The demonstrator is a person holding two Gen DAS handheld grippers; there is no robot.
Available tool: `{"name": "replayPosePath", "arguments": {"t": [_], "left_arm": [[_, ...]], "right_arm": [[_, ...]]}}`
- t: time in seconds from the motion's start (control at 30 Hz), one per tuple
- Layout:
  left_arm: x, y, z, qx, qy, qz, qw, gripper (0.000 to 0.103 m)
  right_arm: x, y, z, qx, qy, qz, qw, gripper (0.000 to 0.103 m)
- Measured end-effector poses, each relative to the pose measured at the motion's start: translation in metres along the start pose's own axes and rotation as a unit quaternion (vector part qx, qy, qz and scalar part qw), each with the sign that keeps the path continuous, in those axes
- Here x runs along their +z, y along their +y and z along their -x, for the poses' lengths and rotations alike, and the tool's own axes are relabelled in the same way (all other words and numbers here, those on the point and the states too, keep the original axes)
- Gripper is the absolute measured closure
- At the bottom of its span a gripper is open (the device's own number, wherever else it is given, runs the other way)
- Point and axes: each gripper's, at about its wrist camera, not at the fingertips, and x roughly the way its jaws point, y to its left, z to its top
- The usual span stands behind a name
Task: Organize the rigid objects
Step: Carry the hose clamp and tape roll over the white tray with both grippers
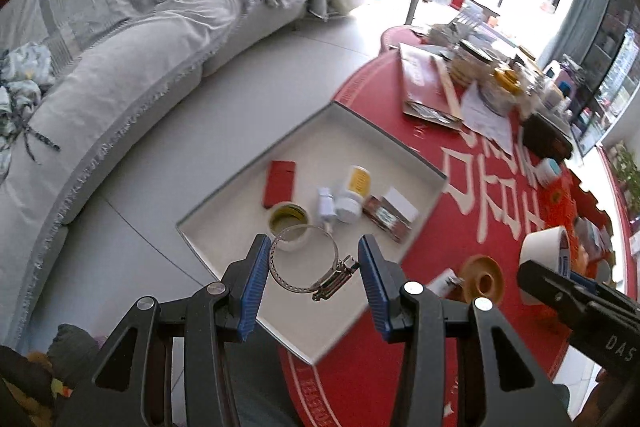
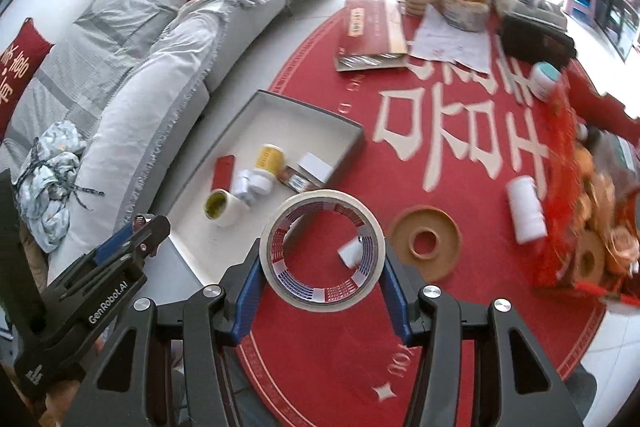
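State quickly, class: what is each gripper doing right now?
Left gripper: closed on a metal hose clamp, above the white tray.
Right gripper: closed on a roll of masking tape.

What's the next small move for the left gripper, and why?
Probably lower it and release. The left gripper holds a metal hose clamp above the near part of the white tray, which already holds small items. Bare tray floor lies beneath, so setting it down there looks safe.
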Motion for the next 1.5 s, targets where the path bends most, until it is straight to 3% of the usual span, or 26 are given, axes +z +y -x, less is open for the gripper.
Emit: {"name": "replayPosePath", "arguments": {"t": [0.43, 1.5], "left_arm": [[0.019, 0.015, -0.042, 0.019, 0.025, 0.021, 0.9993, 0.054], [0.038, 0.023, -0.104, 0.035, 0.066, 0.027, 0.9968, 0.054]], "right_arm": [[0.038, 0.035, -0.049, -0.001, 0.015, 0.034, 0.999, 0.049], [0.069, 0.036, -0.111, -0.020, 0.047, 0.039, 0.998, 0.049]]}}
